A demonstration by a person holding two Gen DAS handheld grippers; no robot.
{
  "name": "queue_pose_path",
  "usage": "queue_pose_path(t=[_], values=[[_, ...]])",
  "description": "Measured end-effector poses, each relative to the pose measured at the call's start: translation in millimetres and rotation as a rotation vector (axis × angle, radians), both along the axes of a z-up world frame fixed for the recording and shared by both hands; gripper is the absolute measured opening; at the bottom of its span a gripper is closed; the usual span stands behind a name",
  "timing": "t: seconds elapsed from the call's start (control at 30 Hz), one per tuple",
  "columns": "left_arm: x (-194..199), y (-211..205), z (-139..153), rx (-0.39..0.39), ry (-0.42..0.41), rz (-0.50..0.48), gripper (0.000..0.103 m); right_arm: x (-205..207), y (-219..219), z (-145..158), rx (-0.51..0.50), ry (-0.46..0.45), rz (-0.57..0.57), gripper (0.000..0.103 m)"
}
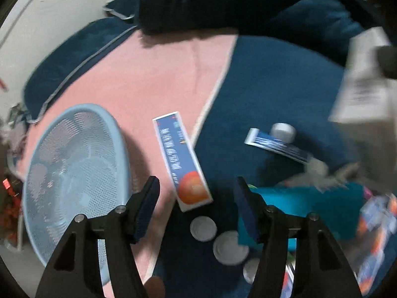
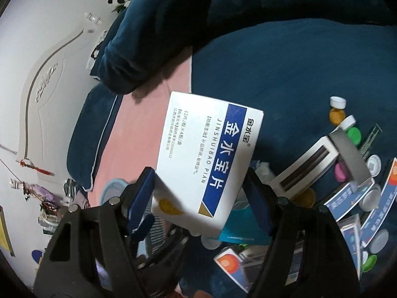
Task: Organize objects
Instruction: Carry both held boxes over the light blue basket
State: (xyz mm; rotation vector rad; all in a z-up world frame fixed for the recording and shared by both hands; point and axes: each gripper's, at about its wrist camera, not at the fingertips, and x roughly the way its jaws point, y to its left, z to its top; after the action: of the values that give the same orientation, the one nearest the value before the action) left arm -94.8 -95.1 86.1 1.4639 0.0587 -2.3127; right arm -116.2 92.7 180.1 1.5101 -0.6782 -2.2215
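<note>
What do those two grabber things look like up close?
Both look alike. The left gripper and the right gripper each have two black plastic arms with triangular cut-outs and round silver bolts. Their fingers carry dark blue pads on the inner faces.

The right gripper (image 2: pixel 198 193) clamps a white medicine box (image 2: pixel 208 159) over a blue blanket (image 2: pixel 285 69).

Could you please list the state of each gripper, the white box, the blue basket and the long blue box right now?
Left gripper: open, nothing between its fingers.
Right gripper: shut on the white box, held tilted above the bed.
Blue basket: empty, lying on the pink sheet.
Long blue box: lying flat, unheld.
</note>
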Motion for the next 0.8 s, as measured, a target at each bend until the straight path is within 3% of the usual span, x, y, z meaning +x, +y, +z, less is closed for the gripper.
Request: queue_pose_path(t=[0.23,0.4,0.57,0.8], values=[[-21.9,-15.7,-31.8,-0.028,-0.080,0.237,0.064,-2.6,14.7,3.8,-0.006,0.015,0.004,0.074],[-31.5,-13.3,-40.8,-0.049,-0.081,0.264,0.064,-4.2,19.8,2.1,-0.008,0.011,0.009,0.074],[-50.8,-10.4,-57.6,-0.104,-0.202,0.264,0.066,-1.5,23.1,5.0,-0.013,0.017,0.016,0.074],[-55.4,-13.9,-66.9,-0.039,-0.225,0.281,0.067,-2.0,26.6,2.9,-0.011,0.010,0.011,0.075]])
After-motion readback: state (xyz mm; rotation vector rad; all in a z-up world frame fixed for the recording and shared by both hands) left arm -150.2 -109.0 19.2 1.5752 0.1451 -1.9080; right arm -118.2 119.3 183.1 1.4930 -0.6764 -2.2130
